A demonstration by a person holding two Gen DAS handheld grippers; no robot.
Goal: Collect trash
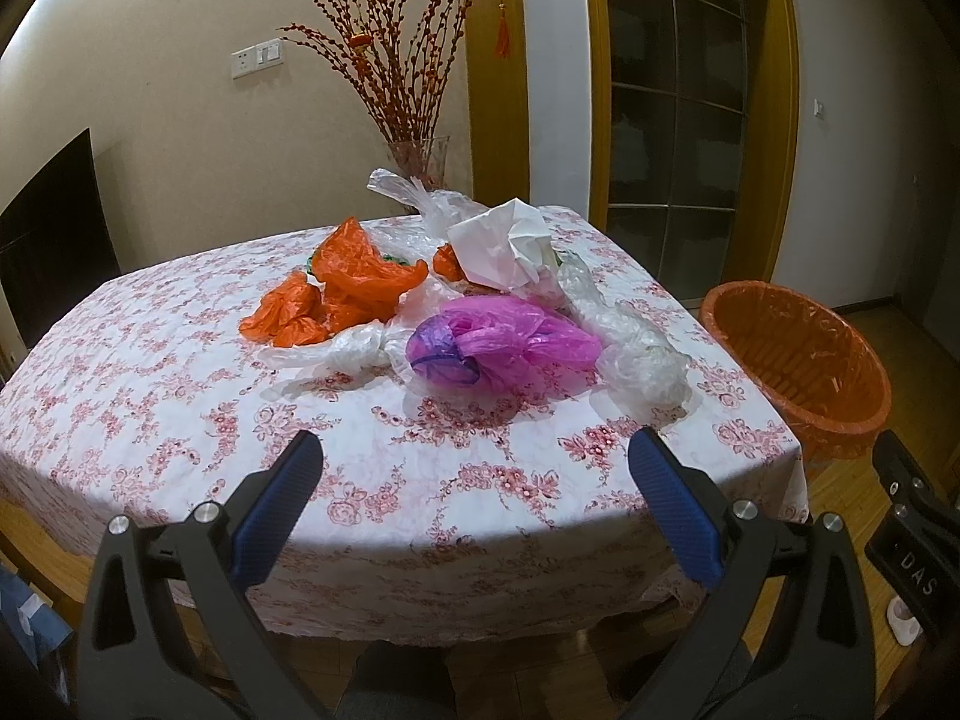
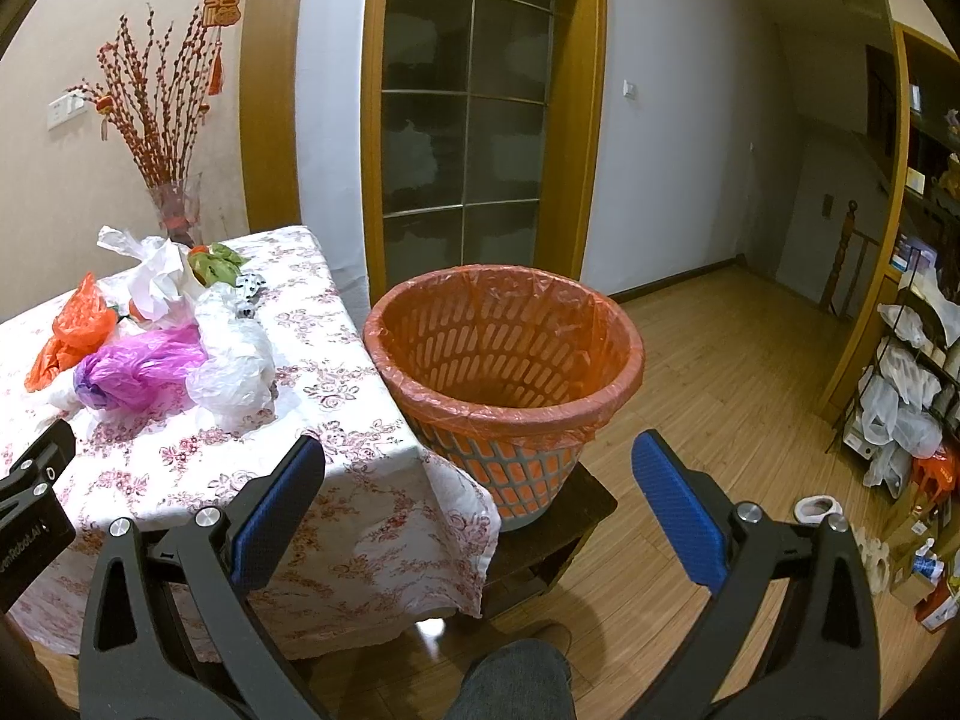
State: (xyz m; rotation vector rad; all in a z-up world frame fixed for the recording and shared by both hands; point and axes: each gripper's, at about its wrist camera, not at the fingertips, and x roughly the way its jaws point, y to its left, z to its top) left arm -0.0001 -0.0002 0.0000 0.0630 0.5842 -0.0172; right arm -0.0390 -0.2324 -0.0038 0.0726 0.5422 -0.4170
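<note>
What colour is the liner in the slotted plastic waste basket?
Translucent orange, folded over the rim of the slotted plastic waste basket; clearest in the right wrist view.

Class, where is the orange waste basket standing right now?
The orange waste basket stands centre in the right wrist view, on a dark stool beside the table, right of the trash pile.

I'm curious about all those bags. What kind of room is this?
Most likely a home dining room. A table with a flowery tablecloth holds crumpled plastic bags, a vase of red branches stands by the wall, and a lined waste basket waits beside the table.
</note>
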